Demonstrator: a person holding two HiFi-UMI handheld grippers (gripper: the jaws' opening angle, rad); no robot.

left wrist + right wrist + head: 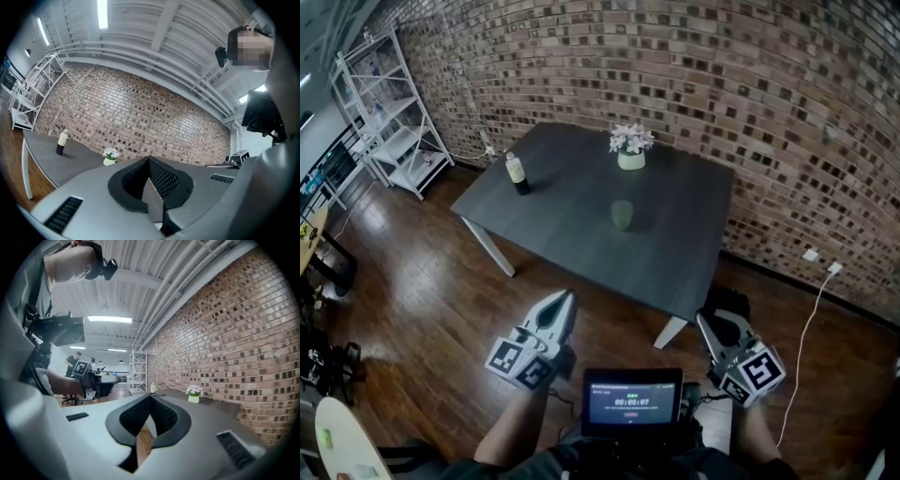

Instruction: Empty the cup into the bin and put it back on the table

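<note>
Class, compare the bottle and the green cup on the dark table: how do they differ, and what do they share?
The bottle is tall and narrow; the cup is short. The bottle is dark with a pale label; the cup is green. The bottle stands near the table's left edge; the cup near its middle. Both stand upright.

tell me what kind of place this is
Probably an open-plan office or studio, not a home: a brick wall, wood floor, a white metal shelf, and people at desks further back under strip lights.
</note>
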